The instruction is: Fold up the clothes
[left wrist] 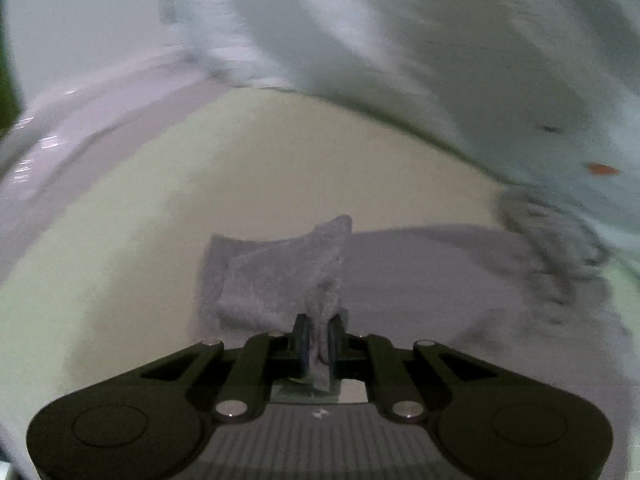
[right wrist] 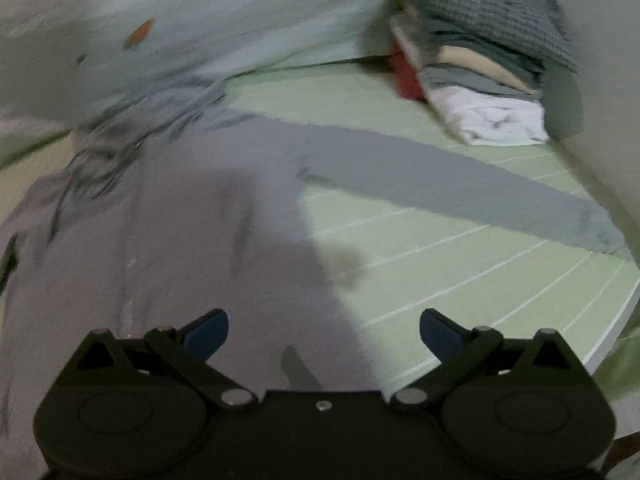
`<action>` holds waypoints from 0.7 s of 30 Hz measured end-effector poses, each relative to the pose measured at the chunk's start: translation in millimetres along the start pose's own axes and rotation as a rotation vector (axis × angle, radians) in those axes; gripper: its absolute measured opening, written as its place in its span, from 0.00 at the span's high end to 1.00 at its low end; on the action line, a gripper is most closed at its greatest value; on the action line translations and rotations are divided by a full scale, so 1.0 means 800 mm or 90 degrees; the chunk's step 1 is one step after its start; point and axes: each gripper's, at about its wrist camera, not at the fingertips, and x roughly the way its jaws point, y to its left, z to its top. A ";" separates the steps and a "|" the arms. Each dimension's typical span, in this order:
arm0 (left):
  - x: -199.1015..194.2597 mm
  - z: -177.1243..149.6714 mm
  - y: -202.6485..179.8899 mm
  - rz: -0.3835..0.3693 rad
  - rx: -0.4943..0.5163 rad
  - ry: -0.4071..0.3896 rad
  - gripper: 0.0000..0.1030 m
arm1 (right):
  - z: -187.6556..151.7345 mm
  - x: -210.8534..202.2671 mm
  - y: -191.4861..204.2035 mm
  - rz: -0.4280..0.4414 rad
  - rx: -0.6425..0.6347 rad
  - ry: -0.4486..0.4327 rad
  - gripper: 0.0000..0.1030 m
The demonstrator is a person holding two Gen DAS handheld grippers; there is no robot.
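Observation:
A grey long-sleeved garment point(right wrist: 168, 216) lies spread on the pale green striped bed sheet point(right wrist: 460, 264), one sleeve point(right wrist: 460, 188) stretched out to the right. In the left wrist view my left gripper point(left wrist: 318, 340) is shut on a corner of this grey cloth point(left wrist: 288, 276), which stands up bunched between the pads. The rest of the garment point(left wrist: 440, 280) trails off to the right. My right gripper point(right wrist: 324, 334) hangs open above the garment's edge, its blue pads point(right wrist: 208, 334) wide apart with nothing between them.
A light blue blanket point(right wrist: 224, 20) is heaped along the far side, also filling the top of the left wrist view point(left wrist: 400, 32). A stack of folded clothes point(right wrist: 480, 72) sits at the back right by a wall point(right wrist: 600, 80). The bed's edge point(right wrist: 616, 320) runs at the right.

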 end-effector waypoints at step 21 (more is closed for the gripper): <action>0.000 -0.073 -0.105 0.057 0.146 0.091 0.16 | 0.055 0.033 0.013 0.072 -0.141 -0.039 0.00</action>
